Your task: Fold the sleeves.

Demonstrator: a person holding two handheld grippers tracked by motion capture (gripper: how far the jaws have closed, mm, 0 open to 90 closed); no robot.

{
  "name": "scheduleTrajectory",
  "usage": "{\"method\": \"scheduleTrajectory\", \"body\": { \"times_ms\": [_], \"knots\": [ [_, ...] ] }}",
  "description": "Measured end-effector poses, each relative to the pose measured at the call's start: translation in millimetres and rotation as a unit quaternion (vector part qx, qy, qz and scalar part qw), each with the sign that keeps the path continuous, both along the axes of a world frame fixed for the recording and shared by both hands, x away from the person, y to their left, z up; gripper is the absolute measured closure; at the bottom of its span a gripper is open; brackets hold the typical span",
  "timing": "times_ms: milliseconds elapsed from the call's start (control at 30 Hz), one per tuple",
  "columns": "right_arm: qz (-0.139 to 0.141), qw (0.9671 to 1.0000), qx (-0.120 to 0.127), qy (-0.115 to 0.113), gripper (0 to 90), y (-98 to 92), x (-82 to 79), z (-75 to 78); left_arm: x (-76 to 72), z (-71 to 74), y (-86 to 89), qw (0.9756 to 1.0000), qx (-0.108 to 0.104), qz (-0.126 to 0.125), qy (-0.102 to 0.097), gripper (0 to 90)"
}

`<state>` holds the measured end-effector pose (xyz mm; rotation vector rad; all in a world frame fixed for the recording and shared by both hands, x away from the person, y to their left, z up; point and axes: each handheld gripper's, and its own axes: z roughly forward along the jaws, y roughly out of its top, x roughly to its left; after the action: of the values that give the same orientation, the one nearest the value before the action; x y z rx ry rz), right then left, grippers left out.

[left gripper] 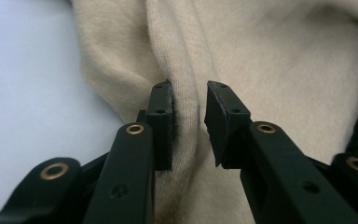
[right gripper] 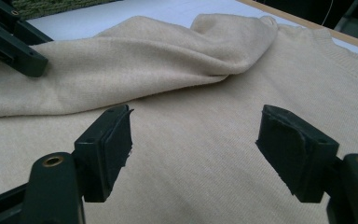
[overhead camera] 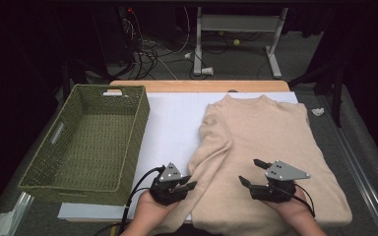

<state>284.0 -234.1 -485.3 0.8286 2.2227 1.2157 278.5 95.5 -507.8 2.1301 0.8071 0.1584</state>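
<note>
A beige knit sweater [overhead camera: 266, 137] lies flat on a white sheet [overhead camera: 172, 123], neck toward the far edge and its left sleeve folded in along the body. My left gripper [overhead camera: 189, 183] sits at that sleeve near the front edge. In the left gripper view its jaws [left gripper: 189, 107] stand narrow, with a raised fold of the sleeve [left gripper: 186, 140] pinched between the pads. My right gripper [overhead camera: 248, 171] hovers low over the sweater's lower body. Its jaws [right gripper: 193, 135] stand wide apart above the flat knit [right gripper: 205, 60], with nothing between them.
A green woven basket [overhead camera: 135, 147] stands on the table's left side, its long wall beside the sheet. The wooden table edge [overhead camera: 202, 86] runs behind the sweater. Cables and a metal stand lie on the floor beyond.
</note>
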Motion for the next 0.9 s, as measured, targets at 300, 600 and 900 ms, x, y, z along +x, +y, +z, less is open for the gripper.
{"method": "scheduleTrajectory", "body": {
  "times_ms": [300, 600, 900],
  "knots": [
    [0.009, 1.0, -0.004, 0.001, 26.7, -0.1, -0.3, -1.8, -8.5, 7.8, -6.7, 0.9995, 0.007, 0.0, -0.031, 79.6],
    [0.018, 0.9997, 0.007, -0.013, 24.1, -3.4, -5.6, 10.4, 8.1, 43.7, -48.2, 0.9965, -0.063, -0.038, -0.038, 79.5],
    [0.027, 0.9995, 0.017, 0.002, 22.5, -2.2, -6.9, 5.8, 57.9, 46.8, -112.0, 0.9948, -0.079, -0.048, -0.042, 79.1]
  ]
}}
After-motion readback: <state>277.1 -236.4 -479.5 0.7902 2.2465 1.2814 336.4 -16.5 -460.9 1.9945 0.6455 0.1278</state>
